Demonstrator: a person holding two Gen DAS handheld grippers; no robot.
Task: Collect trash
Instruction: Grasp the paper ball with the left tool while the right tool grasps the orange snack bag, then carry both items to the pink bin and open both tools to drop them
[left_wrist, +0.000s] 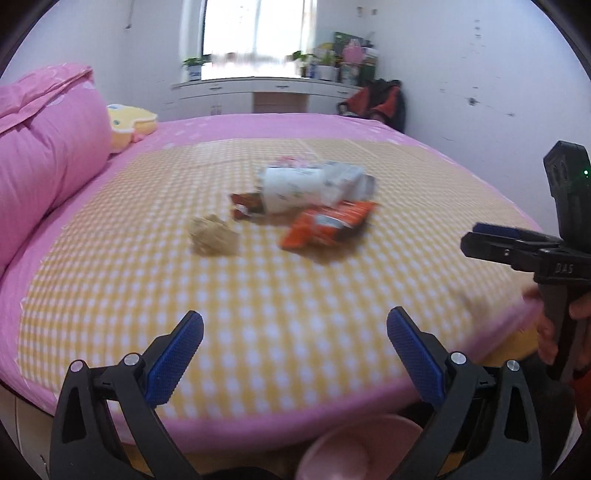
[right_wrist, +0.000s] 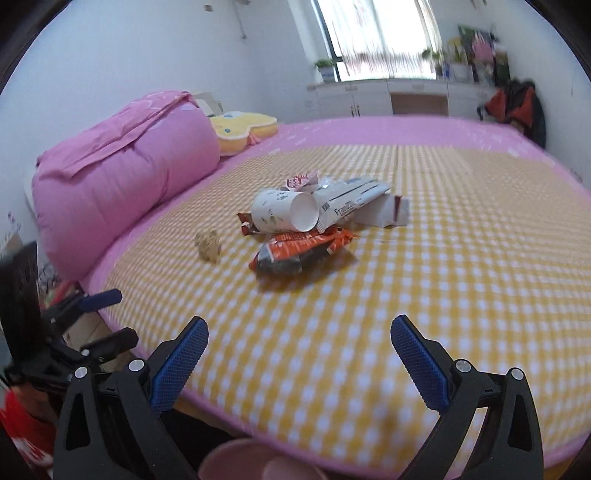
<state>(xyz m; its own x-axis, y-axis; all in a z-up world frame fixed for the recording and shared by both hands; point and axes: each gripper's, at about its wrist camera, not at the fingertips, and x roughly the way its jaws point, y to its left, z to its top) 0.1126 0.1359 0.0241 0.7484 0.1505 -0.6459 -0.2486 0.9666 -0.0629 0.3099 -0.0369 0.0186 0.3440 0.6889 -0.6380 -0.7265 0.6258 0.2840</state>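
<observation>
A heap of trash lies mid-bed on the yellow checked mat (right_wrist: 424, 295): a white paper cup (right_wrist: 284, 214) on its side, a flattened white carton (right_wrist: 354, 203), an orange snack bag (right_wrist: 299, 251), a small red wrapper (right_wrist: 245, 223) and a crumpled brown paper ball (right_wrist: 209, 246). The left wrist view shows the cup (left_wrist: 291, 188), orange bag (left_wrist: 325, 225) and brown ball (left_wrist: 212, 234). My left gripper (left_wrist: 295, 332) and my right gripper (right_wrist: 299, 336) are open and empty, both near the bed's front edge, well short of the heap.
A pink rolled quilt (right_wrist: 122, 173) and a yellow plush pillow (right_wrist: 243, 129) lie at the bed's left. A pink round bin rim (left_wrist: 351, 450) shows below the bed edge, also in the right wrist view (right_wrist: 251, 461). White cabinets (left_wrist: 258, 92) with plants stand under the window.
</observation>
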